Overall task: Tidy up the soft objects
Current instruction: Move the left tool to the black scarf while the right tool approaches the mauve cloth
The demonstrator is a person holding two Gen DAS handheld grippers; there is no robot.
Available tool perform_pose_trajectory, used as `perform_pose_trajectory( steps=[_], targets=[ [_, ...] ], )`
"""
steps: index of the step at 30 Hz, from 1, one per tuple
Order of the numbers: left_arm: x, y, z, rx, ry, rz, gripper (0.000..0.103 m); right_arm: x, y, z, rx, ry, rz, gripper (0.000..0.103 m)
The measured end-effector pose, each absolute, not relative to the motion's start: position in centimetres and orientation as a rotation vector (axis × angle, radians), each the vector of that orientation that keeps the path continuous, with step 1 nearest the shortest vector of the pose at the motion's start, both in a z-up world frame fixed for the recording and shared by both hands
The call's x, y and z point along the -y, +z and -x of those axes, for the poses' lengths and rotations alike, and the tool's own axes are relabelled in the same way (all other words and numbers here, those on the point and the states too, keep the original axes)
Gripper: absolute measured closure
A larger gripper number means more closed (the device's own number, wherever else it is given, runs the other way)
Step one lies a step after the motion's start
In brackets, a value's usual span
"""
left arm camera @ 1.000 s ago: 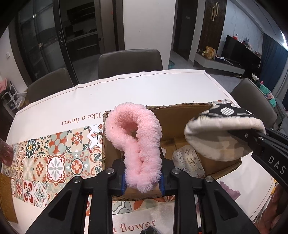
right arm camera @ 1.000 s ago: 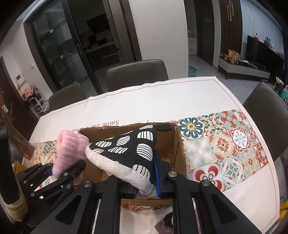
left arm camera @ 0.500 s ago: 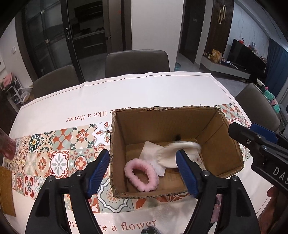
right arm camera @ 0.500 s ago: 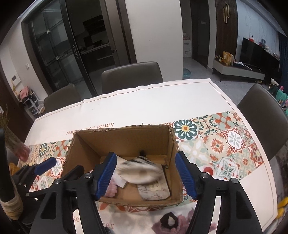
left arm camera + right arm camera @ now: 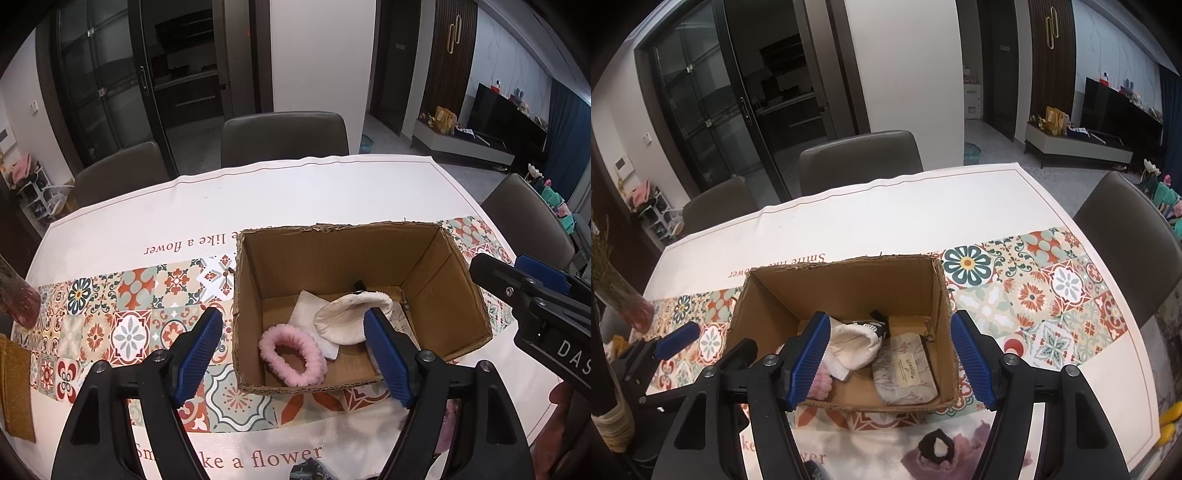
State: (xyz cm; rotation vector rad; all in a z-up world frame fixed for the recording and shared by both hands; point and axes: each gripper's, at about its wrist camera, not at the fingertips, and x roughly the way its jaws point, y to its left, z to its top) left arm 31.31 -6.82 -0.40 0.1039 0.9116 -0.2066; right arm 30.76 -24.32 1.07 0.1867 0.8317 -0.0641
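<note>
An open cardboard box stands on the table. Inside it lie a pink fluffy ring, a cream pouch with black patterned underside, a white cloth and a grey printed pouch. My left gripper is open and empty above the box's near left part. My right gripper is open and empty above the box's near edge; it also shows in the left wrist view. A black scrunchie lies on the table in front of the box.
The table has a white cloth with a tiled floral band. A pink vase with dried stems stands at the left. A brown mat lies at the left edge. Grey chairs surround the table.
Both grippers opened and dropped their loads: the pink ring and the patterned pouch now lie in the box. Both grippers have pulled back and up a little.
</note>
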Motion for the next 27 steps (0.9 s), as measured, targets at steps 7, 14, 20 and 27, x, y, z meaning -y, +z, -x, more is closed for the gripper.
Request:
perform_pose_trajectory(
  steps=[7, 14, 20, 27],
  targets=[
    [6.6, 0.1, -30.2, -0.899, -0.180, -0.113, 0.021, 24.4, 1.1, -29.8, -0.829, -0.073, -0.185, 0.034],
    [6.3, 0.7, -28.6, -0.874, -0.151, -0.115, 0.015, 24.7, 1.2, -28.6, -0.824, -0.093, -0.195, 0.029],
    [6.0, 1.0, -27.6, -0.867, -0.147, -0.110, 0.012, 24.7, 1.6, -27.4, -0.809, -0.106, -0.199, 0.028],
    [6.0, 1.4, -26.4, -0.854, -0.153, -0.110, 0.012, 24.8, 2.3, -26.0, -0.784, -0.113, -0.198, 0.028]
  ],
)
